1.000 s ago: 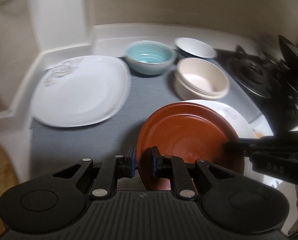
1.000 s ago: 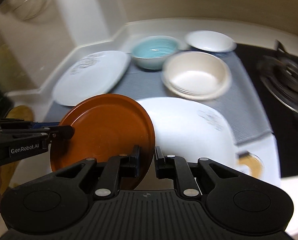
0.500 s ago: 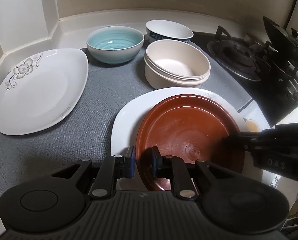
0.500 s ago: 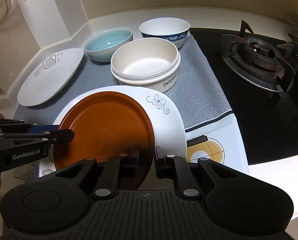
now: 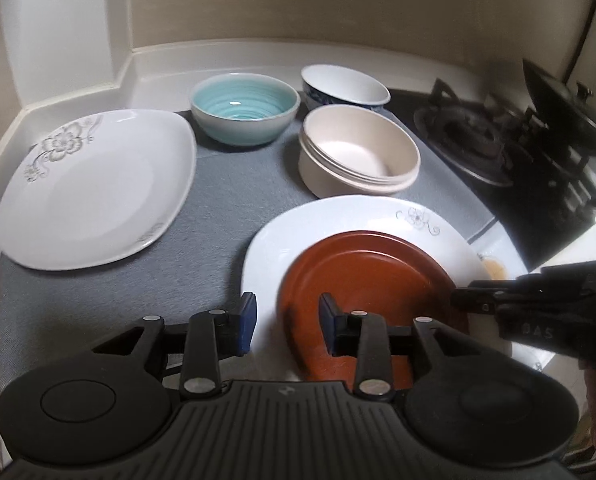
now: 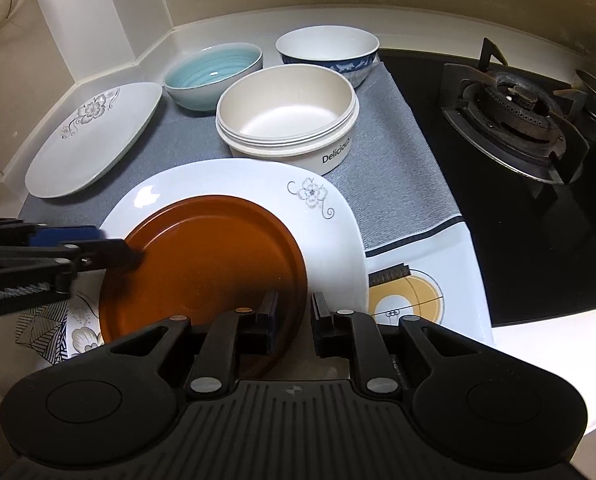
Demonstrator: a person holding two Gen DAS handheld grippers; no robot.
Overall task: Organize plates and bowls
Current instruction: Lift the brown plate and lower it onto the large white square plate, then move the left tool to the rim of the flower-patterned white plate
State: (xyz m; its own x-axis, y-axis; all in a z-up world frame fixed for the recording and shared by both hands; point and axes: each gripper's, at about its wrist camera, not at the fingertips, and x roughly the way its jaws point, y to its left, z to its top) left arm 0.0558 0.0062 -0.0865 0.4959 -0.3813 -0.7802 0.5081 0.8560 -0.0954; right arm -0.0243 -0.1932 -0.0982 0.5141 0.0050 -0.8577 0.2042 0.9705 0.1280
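A brown plate (image 5: pixel 370 276) (image 6: pixel 209 256) lies on a white flowered plate (image 5: pixel 338 216) (image 6: pixel 257 176) at the near side of the grey mat. My left gripper (image 5: pixel 285 320) (image 6: pixel 113 246) is at its left rim. Its jaws are opening, and the rim sits between them without either pad touching it. My right gripper (image 6: pixel 293 312) (image 5: pixel 464 300) grips the opposite rim. Its jaws are just starting to ease apart, with the rim still pinched between them.
A second white flowered plate (image 5: pixel 89 188) lies at the left. A teal bowl (image 5: pixel 243 106), a blue-and-white bowl (image 5: pixel 344 86) and stacked cream bowls (image 5: pixel 358 156) stand behind. A gas stove (image 6: pixel 510 108) fills the right. The counter wall runs along the back.
The brown plate has come down onto the white flowered plate. My left jaws have spread off its rim. The right jaws have widened only slightly.
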